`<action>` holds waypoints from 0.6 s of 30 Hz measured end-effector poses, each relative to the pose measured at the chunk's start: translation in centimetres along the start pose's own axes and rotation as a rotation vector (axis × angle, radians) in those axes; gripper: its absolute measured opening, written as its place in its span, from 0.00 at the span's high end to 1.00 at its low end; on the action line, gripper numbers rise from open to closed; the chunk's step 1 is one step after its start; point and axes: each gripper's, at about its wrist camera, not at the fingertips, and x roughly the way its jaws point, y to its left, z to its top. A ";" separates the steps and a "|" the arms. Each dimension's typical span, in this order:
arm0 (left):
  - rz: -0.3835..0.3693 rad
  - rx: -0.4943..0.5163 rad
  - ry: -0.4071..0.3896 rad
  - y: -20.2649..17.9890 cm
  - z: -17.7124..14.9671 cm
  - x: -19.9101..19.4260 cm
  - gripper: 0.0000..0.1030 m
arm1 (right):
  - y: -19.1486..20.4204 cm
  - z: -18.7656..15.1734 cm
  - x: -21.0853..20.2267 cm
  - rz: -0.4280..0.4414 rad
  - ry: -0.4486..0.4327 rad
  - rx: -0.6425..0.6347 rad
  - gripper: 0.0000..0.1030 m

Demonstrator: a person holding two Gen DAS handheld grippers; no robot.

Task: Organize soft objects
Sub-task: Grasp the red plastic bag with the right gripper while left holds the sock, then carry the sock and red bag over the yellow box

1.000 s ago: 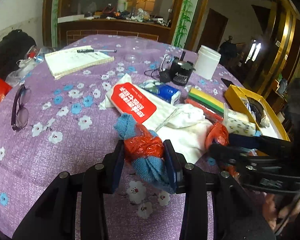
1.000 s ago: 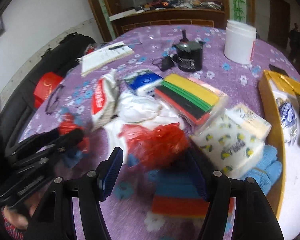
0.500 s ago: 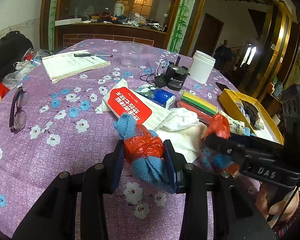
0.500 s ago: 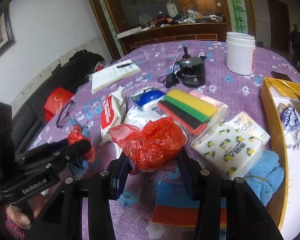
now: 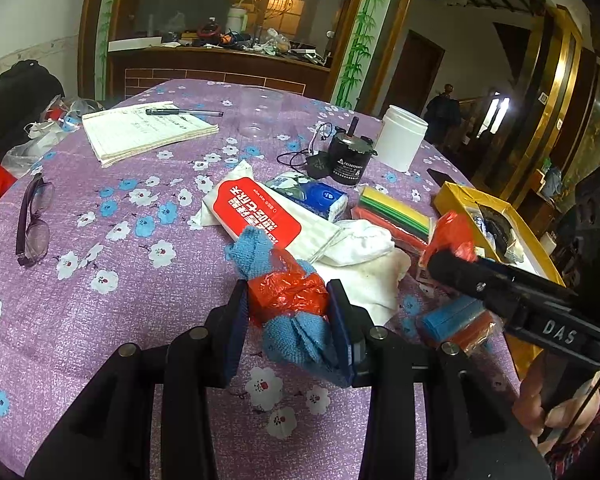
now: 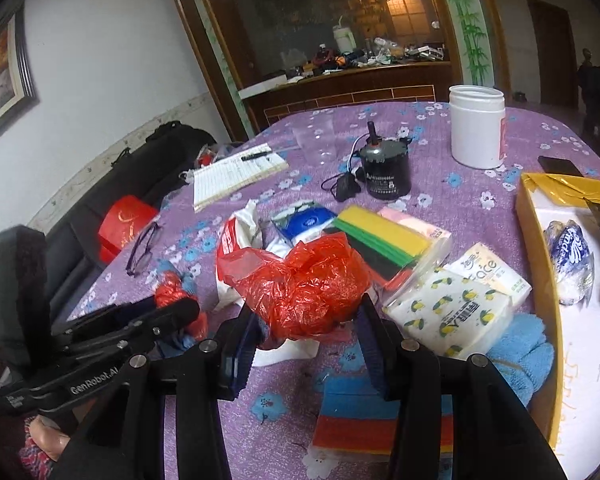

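My left gripper [image 5: 288, 316] is shut on a blue cloth wrapped in red plastic [image 5: 286, 296], held just above the purple flowered tablecloth [image 5: 100, 320]. My right gripper [image 6: 308, 328] is shut on a crumpled red plastic bag [image 6: 304, 284], lifted over the pile. That bag [image 5: 450, 236] also shows at the right of the left wrist view. Around them lie a red-and-white tissue pack [image 5: 260, 212], a white cloth [image 5: 364, 256], a lemon-print tissue pack [image 6: 456, 308], a blue towel [image 6: 524, 352] and striped sponge packs [image 6: 384, 236].
A yellow box [image 6: 536, 248] stands at the right edge with wrapped items inside. Further back are a black motor [image 6: 384, 172], a white jar [image 6: 476, 124], a notebook with pen [image 5: 148, 132] and a clear cup [image 5: 260, 112]. Glasses [image 5: 32, 220] lie at the left.
The right gripper closed on the red plastic bag and raised it off the pile. The left gripper kept its hold on the wrapped blue cloth and rose slightly.
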 end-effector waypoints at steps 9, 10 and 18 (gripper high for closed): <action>0.019 0.003 0.017 -0.2 0.1 0.5 0.65 | -1.3 2.0 -3.6 0.022 -0.063 0.069 0.54; 0.023 0.002 0.017 -0.2 0.1 0.5 0.65 | -1.5 2.1 -4.0 0.020 -0.068 0.074 0.54; 0.052 0.034 0.021 -1.1 0.0 0.5 0.65 | -2.7 3.0 -6.9 0.007 -0.103 0.074 0.54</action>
